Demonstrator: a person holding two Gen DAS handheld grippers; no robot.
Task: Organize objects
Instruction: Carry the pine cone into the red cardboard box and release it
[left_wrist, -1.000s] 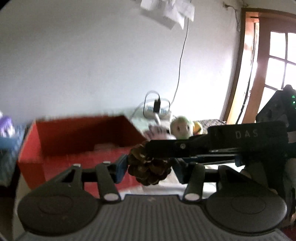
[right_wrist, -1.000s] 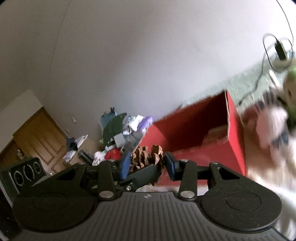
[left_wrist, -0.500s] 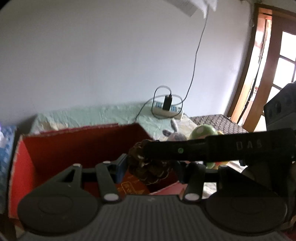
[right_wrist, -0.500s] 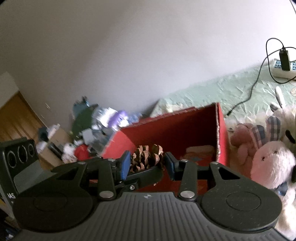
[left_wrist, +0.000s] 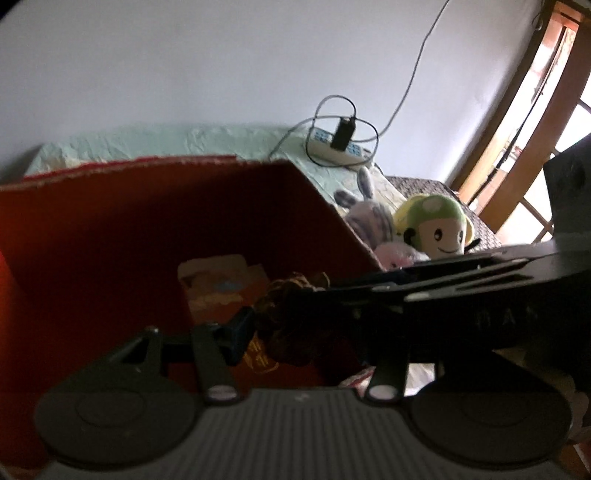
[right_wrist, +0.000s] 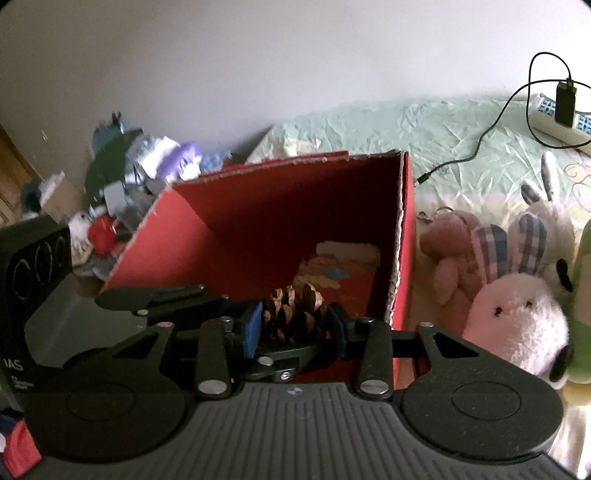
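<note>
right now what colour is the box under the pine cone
Red box, clearest in the right wrist view.

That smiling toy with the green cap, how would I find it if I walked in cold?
Start at the big red box on the bed. Just past its right-hand wall sits a huddle of soft toys, near the white power strip. Among them, the green-capped toy is the one with a pale face and a drawn smile; its neighbours are pink and white bunnies with long ears.
</note>
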